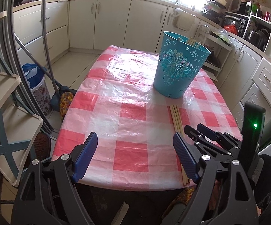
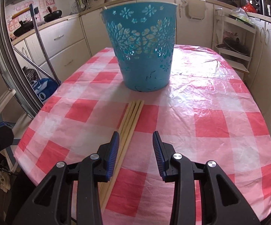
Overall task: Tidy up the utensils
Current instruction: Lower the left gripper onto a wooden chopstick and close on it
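**Right wrist view: loose chopsticks before the basket**

Right wrist view shows the right gripper (image 2: 136,142) with jaws released, low over the checked tablecloth (image 2: 210,97). A bundle of wooden chopsticks (image 2: 132,116) lies flat on the cloth, passing beside the gripper's left finger and pointing toward the blue cut-out basket (image 2: 141,56), which stands upright just beyond their far tips. Left wrist view: the left gripper (image 1: 135,146) is spread wide and grasps nothing; more chopsticks (image 1: 191,41) stand inside the basket (image 1: 178,69).

Checked tablecloth (image 2: 220,123), cream cabinets (image 1: 112,22) (closed), stepladder (image 1: 7,101)
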The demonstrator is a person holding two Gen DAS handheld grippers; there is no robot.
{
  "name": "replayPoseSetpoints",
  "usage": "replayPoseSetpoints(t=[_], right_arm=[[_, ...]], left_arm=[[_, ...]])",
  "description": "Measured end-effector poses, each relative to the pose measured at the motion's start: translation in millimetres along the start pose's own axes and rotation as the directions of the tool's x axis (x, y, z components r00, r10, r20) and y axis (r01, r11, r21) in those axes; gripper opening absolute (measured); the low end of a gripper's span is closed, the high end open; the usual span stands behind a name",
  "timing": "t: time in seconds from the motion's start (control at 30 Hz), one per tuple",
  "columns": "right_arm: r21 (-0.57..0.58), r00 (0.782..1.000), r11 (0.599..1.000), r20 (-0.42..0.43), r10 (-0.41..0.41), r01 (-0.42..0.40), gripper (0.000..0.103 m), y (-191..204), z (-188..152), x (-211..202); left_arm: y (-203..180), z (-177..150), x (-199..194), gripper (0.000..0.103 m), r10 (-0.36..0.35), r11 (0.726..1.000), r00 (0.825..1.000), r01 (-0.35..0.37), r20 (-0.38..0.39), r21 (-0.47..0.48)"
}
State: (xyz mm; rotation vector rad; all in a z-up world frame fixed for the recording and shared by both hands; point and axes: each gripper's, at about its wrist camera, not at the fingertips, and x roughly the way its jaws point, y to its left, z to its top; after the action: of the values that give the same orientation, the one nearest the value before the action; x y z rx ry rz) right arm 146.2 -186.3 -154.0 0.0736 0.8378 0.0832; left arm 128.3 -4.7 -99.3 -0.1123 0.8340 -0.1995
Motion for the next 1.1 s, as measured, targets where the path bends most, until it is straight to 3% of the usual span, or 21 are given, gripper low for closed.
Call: replayPoseSetpoints(t=[0.2, 0.4, 0.63, 0.8, 1.1], right_arm=[[0.006, 0.998, 1.0, -0.054, -0.023, 0.023, 0.036, -0.3, -2.2, 13.4], [0.06, 0.999, 0.998, -0.024, 0.023, -0.021, 0.035, -10.0, 0.4, 6.8], [0.022, 0.998, 0.999, -0.053, -0.045, 0.046, 0.035, -8.4, 2.1, 13.7], [-0.032, 0.994, 0.997, -0.083, -0.077, 0.075, 0.02, -8.3, 3.2, 9.5], [-0.017, 0.986, 0.999, -0.165, -0.037, 0.035, 0.019, -31.8, 17.4, 19.5]], left_arm=[[-4.6, -2.8, 5.7, 0.079, 0.001, 1.0, 1.0, 0.0, -0.02, 0.015], [-5.8, -3.6, 6.9, 0.079, 0.001, 1.0, 1.0, -0.001, -0.024, 0.017], [-7.0, -4.0, 5.9, 0.079, -0.003, 1.0, 1.0, 0.004, -0.024, 0.023], [-5.4, -3.5, 6.3, 0.079, -0.003, 1.0, 1.0, 0.003, -0.028, 0.024], [-31.5, 6.6, 41.2, 0.079, -0.024, 0.995, 0.995, 0.032, -0.094, 0.094]])
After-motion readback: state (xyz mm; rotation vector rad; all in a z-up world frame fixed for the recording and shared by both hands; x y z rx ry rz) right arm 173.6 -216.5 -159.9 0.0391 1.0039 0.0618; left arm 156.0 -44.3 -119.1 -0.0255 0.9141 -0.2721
